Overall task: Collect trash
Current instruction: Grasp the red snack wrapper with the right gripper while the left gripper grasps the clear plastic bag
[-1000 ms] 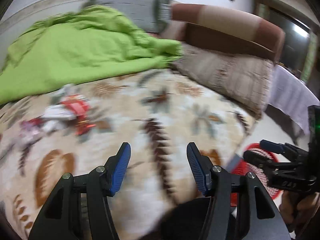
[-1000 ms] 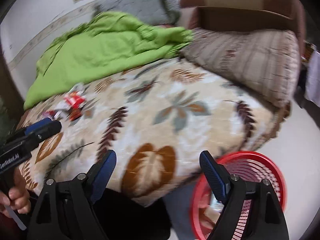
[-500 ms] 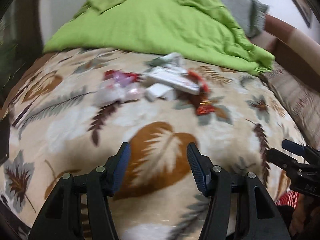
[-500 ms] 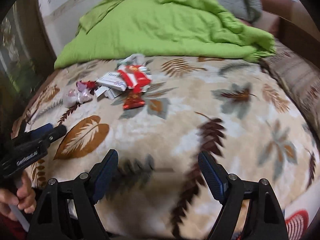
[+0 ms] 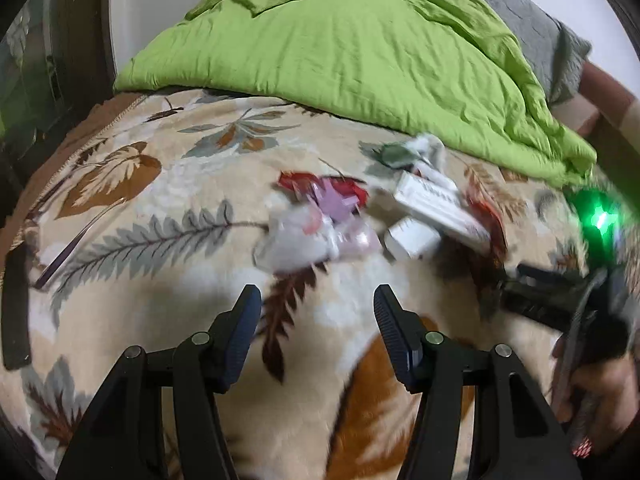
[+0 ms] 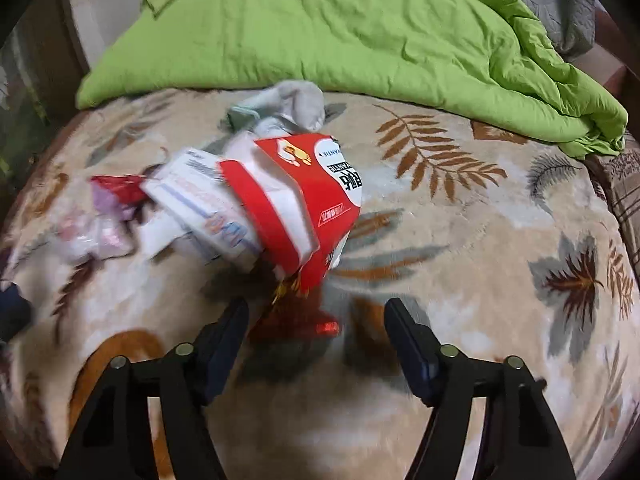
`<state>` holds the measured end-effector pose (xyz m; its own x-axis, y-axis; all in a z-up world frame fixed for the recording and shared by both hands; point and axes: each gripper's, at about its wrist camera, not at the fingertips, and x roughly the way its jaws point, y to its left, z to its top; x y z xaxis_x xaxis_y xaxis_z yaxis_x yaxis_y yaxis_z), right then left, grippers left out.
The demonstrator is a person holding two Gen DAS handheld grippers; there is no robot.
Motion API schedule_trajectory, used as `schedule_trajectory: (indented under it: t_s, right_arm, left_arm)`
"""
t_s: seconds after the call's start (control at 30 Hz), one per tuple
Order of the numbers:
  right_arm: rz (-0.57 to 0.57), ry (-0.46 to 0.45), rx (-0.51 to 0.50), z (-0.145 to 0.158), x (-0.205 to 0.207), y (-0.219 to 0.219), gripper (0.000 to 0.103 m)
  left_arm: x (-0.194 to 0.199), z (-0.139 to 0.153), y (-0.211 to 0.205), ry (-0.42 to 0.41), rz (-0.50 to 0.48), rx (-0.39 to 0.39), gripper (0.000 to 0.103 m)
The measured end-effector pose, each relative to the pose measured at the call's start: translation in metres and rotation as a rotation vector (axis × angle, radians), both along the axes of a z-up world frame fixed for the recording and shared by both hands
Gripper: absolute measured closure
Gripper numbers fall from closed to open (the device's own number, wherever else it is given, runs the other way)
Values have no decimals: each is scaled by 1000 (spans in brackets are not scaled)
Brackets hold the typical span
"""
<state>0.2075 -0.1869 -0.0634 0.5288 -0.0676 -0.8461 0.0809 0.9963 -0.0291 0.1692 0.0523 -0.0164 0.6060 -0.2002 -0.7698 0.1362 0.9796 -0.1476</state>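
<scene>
A pile of trash lies on the leaf-patterned blanket (image 5: 160, 288). In the left wrist view I see a clear plastic bag (image 5: 296, 236), a pink wrapper (image 5: 336, 204), a small white box (image 5: 412, 238) and a long white carton (image 5: 436, 204). My left gripper (image 5: 316, 328) is open and empty, just short of the plastic bag. In the right wrist view a red and white box (image 6: 300, 200) leans on the white carton (image 6: 200, 208), with a shiny red wrapper (image 6: 300, 320) in front of it. My right gripper (image 6: 316, 336) is open with the red wrapper between its fingers.
A rumpled green duvet (image 5: 360, 40) covers the far side of the bed, also in the right wrist view (image 6: 340, 28). A grey pillow (image 5: 540, 28) lies behind it. Crumpled grey-white cloth (image 6: 292, 104) sits at the far end of the pile.
Both grippers have swung from the bed's edge and the red basket toward the trash pile and closed in on it. Both stay open.
</scene>
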Motion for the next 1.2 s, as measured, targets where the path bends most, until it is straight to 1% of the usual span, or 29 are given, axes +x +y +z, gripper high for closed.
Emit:
schedule_trajectory:
  t_s: [0.03, 0.07, 0.17, 0.27, 0.37, 0.43, 0.5, 0.6, 0.67, 0.8, 0.87, 0.9, 0.93, 1.0, 1.03, 1.1, 1.13, 1.2]
  right_arm:
    - [0, 12, 27, -5, 3, -1, 48]
    - [-1, 13, 43, -6, 2, -2, 56]
    - [-4, -21, 44, 0, -13, 0, 62]
    - [5, -42, 72, 8, -40, 2, 63]
    - [1, -56, 118, 16, -64, -2, 65]
    - [-16, -78, 159, 23, -78, -6, 66]
    - [-22, -92, 157, 25, -83, -6, 66]
    - [-23, -100, 149, 25, -84, -5, 66]
    - [-31, -93, 165, 22, -82, -8, 67]
    - [-20, -82, 177, 19, -82, -9, 67]
    - [-19, -72, 182, 17, -82, -10, 67]
    - [-20, -69, 185, 16, -82, -11, 67]
    - [-22, -67, 188, 16, -82, -11, 67]
    - [-20, -48, 195, 12, -81, -12, 67]
    - [-22, -39, 199, 10, -80, -12, 67]
    - [-24, -18, 206, 6, -78, -12, 67]
    - [-24, -12, 205, 5, -78, -12, 67]
    - [-28, -4, 201, 3, -76, -11, 67]
  left_arm:
    - [8, 0, 3, 0, 6, -1, 46]
    - [14, 0, 4, -6, 1, -2, 46]
    - [31, -2, 4, -10, -19, -7, 46]
    - [49, -8, 2, 3, -49, -25, 46]
    - [67, -16, -4, -11, -61, -3, 46]
    - [76, -24, -5, 11, -70, -14, 46]
    - [80, -34, -9, 46, -106, -47, 46]
    - [71, -39, -19, 50, -137, -38, 50]
    - [59, -40, -25, 60, -159, -30, 53]
    - [29, -42, -41, 104, -256, -38, 53]
    - [17, -43, -52, 117, -313, -16, 53]
    - [11, -42, -58, 105, -345, 6, 53]
    - [7, -40, -63, 86, -357, 36, 53]
    - [6, -38, -70, 46, -346, 105, 52]
    - [9, -38, -72, 38, -338, 117, 52]
    - [16, -37, -75, 36, -335, 105, 51]
    - [19, -38, -77, 33, -342, 105, 47]
    - [25, -45, -83, 49, -357, 116, 46]
